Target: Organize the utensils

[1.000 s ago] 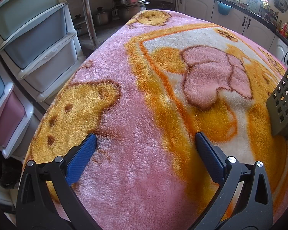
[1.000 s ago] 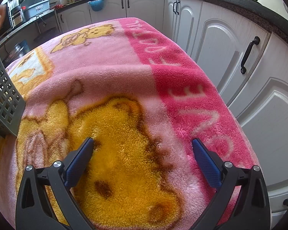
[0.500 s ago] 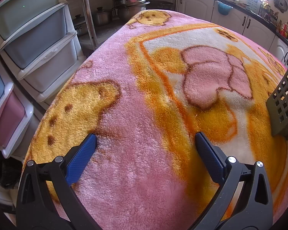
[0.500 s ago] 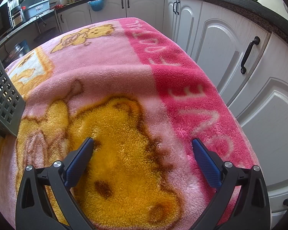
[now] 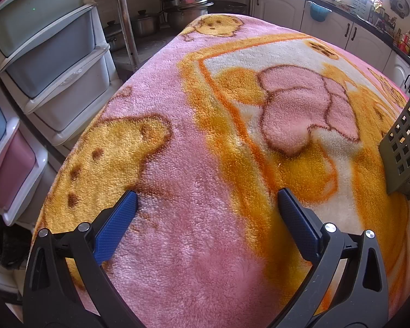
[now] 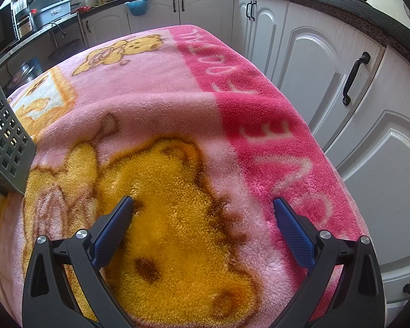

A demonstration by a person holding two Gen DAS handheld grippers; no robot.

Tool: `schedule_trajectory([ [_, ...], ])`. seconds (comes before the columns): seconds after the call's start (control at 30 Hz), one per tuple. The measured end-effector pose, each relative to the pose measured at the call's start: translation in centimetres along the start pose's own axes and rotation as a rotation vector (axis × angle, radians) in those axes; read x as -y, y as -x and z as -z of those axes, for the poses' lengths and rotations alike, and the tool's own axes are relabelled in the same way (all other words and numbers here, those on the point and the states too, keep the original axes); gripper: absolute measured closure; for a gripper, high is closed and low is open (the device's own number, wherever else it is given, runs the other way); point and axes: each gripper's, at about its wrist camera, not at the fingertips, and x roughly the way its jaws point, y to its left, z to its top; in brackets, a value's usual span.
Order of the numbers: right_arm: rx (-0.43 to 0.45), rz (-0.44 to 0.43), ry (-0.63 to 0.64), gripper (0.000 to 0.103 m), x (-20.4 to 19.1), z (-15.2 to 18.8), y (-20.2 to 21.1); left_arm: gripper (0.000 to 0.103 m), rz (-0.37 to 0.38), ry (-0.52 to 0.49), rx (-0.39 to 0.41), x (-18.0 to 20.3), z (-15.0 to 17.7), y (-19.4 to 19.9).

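A grey perforated plastic basket [image 5: 407,142] stands on the blanket at the right edge of the left wrist view; it also shows at the left edge of the right wrist view [image 6: 5,142]. Its inside is hidden and no utensils are visible. My left gripper [image 5: 207,194] is open and empty, low over the pink and orange fleece blanket [image 5: 205,125], left of the basket. My right gripper [image 6: 202,201] is open and empty over the yellow bear print, right of the basket.
Stacked plastic drawers [image 5: 41,63] stand left of the table. Pots [image 5: 186,8] sit on the floor beyond its far end. White kitchen cabinets [image 6: 328,82] run close along the table's right side. The blanket [image 6: 232,87] drapes over the table edges.
In the right wrist view the basket edge has crept slightly rightward. A hand seen at top left one second ago is gone. Both grippers stay still and open.
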Motion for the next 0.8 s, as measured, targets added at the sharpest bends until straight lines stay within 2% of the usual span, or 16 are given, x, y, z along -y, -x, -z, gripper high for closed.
schedule_trajectory([
  [0.8, 0.000, 0.000, 0.000, 0.005, 0.00, 0.00, 0.00, 0.009, 0.000, 0.000, 0.000, -0.03, 0.05, 0.04],
])
